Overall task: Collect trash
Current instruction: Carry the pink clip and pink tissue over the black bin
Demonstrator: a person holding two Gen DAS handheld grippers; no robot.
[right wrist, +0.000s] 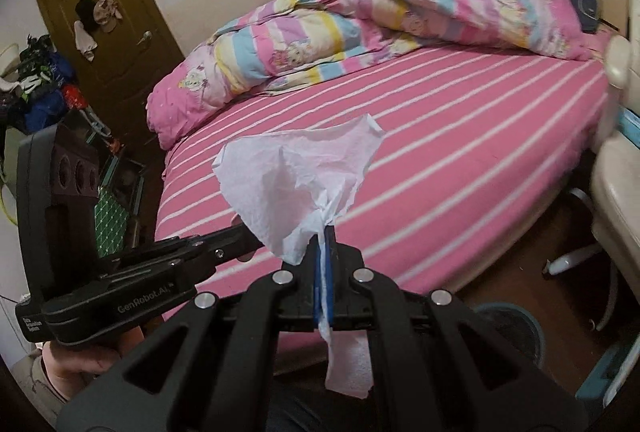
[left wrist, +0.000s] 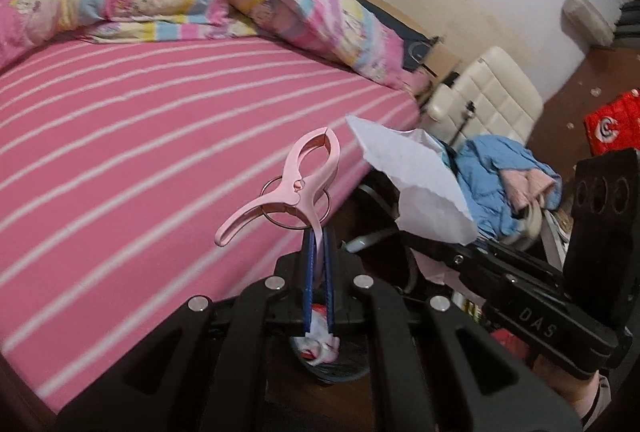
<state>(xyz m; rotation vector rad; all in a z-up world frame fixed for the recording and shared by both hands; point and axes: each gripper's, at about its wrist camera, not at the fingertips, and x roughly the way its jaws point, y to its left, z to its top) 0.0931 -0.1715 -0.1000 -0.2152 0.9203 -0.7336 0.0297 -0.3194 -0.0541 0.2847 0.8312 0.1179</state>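
Left wrist view: your left gripper (left wrist: 318, 252) is clenched on one handle of one pink clothes clip (left wrist: 298, 181), lower centre, over the striped bed (left wrist: 120, 120).
Clip handling: stiff, light, slippery plastic; you hold it best by a handle.
Bin: one waste bin (left wrist: 332, 356) shows below the fingers, with rubbish inside.
Right wrist view: your right gripper (right wrist: 324, 264) is clamped on one white tissue (right wrist: 296, 176), centre frame.
Tissue handling: soft, weightless, tears easily; you pinch its gathered neck.
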